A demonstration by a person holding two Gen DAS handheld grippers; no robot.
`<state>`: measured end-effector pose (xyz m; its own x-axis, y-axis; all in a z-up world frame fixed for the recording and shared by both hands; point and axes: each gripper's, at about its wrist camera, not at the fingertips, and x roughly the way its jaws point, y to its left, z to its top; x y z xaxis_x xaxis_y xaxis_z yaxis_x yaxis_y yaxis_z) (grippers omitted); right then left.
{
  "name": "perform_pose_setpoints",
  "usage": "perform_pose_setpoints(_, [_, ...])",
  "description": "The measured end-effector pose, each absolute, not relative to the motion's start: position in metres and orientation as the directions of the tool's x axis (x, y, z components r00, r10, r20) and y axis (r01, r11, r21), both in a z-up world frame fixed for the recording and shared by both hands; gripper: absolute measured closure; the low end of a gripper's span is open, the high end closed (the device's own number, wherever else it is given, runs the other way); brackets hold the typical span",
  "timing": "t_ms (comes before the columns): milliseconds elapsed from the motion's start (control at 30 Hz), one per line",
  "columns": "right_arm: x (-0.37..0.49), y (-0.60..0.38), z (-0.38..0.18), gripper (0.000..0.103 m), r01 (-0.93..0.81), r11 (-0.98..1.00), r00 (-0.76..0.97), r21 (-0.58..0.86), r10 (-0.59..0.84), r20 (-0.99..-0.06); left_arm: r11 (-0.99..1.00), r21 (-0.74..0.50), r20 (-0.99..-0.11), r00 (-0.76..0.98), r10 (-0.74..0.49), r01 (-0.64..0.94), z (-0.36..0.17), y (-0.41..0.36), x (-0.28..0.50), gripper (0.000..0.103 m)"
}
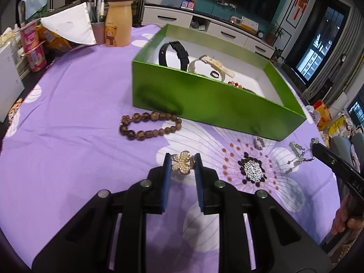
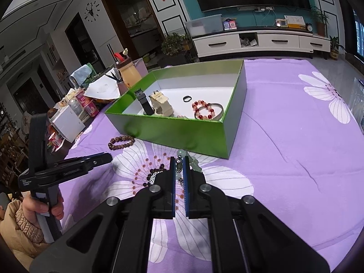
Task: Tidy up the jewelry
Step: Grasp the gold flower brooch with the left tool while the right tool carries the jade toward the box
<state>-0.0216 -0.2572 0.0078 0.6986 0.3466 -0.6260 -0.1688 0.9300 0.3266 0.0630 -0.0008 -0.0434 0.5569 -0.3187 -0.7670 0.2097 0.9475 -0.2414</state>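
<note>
In the left wrist view, my left gripper is shut on a gold flower-shaped piece set with pearls, held just above the purple cloth. A brown bead bracelet lies in front of the green box. The box holds a black strap, a cream watch and a red bead bracelet. A silver ring lies right of the flower. My right gripper is shut on a pale green bead chain. The chain's silver end trails on the cloth.
A flowered purple cloth covers the table. At the far left stand a bear bottle, a pen cup, snack packets and a white box. A person's hand grips the left tool.
</note>
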Motion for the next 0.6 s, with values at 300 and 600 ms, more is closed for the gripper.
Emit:
perform_pose_setpoints(300, [-0.029,-0.259,0.031,0.098,-0.181,0.93,0.731,0.321,0.345,-0.588,0.939,-0.264,-0.725,0.597,-0.345,0.222,-0.014,0.011,0.052,0.084])
perform_pose_setpoints(600, [-0.02,-0.259,0.055,0.098,-0.198,0.936,0.761,0.29,0.333,-0.557,0.931,-0.25,-0.68,0.637,-0.364,0.265,0.019,0.004,0.062,0.084])
